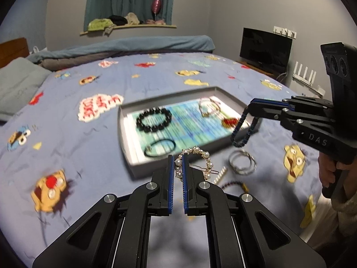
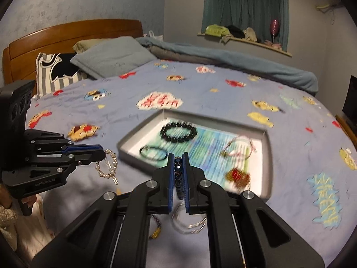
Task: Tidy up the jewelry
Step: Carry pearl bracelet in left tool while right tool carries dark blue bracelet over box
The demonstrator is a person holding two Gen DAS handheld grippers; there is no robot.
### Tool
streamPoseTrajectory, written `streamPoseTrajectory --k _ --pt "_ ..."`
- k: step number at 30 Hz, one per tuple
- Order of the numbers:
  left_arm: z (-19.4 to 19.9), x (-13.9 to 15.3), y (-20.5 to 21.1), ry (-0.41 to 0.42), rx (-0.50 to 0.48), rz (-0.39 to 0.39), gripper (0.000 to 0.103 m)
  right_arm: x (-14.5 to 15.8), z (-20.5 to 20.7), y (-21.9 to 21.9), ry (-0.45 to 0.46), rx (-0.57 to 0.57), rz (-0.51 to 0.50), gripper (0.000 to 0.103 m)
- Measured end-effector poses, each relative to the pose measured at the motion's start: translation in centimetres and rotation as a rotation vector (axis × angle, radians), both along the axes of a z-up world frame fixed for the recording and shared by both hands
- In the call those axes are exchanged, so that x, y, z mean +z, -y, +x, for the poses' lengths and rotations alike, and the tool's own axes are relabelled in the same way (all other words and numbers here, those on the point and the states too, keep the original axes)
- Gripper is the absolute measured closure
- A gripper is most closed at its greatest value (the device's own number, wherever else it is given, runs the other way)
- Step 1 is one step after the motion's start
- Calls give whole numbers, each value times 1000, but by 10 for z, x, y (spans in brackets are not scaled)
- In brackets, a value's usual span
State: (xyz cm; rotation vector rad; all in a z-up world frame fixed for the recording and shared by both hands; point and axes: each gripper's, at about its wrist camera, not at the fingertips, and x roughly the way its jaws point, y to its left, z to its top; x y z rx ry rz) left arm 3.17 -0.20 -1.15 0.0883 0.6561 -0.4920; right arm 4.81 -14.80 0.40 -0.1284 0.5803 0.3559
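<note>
Left gripper (image 1: 177, 163) pinches the pearl hair clip (image 1: 196, 163) just short of the tray (image 1: 128, 120); right gripper (image 2: 178, 163) pinches the blue beaded bracelet (image 2: 179, 178), its loop hanging lengthwise downward at the tray's near rim. Advisably, carry each fully over the rim, lower, then release onto bare lining beside the black bead bracelet (image 1: 154, 120).

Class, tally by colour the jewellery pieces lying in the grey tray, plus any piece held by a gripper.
Black: 2 (bead bracelet, cord bracelet)
Red: 1 (red charm)
Pink-gold: 1 (thin bracelet)
Pearl white: 1 (pearl piece, in the left gripper)
Dark blue: 1 (blue bracelet, in the right gripper)
Total: 6, with 4 in the tray
</note>
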Motion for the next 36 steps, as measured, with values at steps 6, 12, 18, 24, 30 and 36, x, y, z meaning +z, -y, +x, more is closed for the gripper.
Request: streamPoseTrajectory --k 6,12,18,24,30,36 --pt "31 11 1 -12 16 -18 96 13 28 2 36 -20 8 96" --pt "67 8 8 -38 22 -19 96 11 60 2 30 -40 -3 96" --pt "96 -8 25 -74 16 -19 96 -4 90 8 -7 -56 10 96" --pt "120 -29 42 -135 8 -47 95 -23 122 14 -45 -70 17 96" --pt "138 -54 62 -197 -3 -7 95 -37 147 11 -66 -65 10 96" --pt "157 -61 69 -233 24 5 95 -49 172 13 -118 -62 37 96"
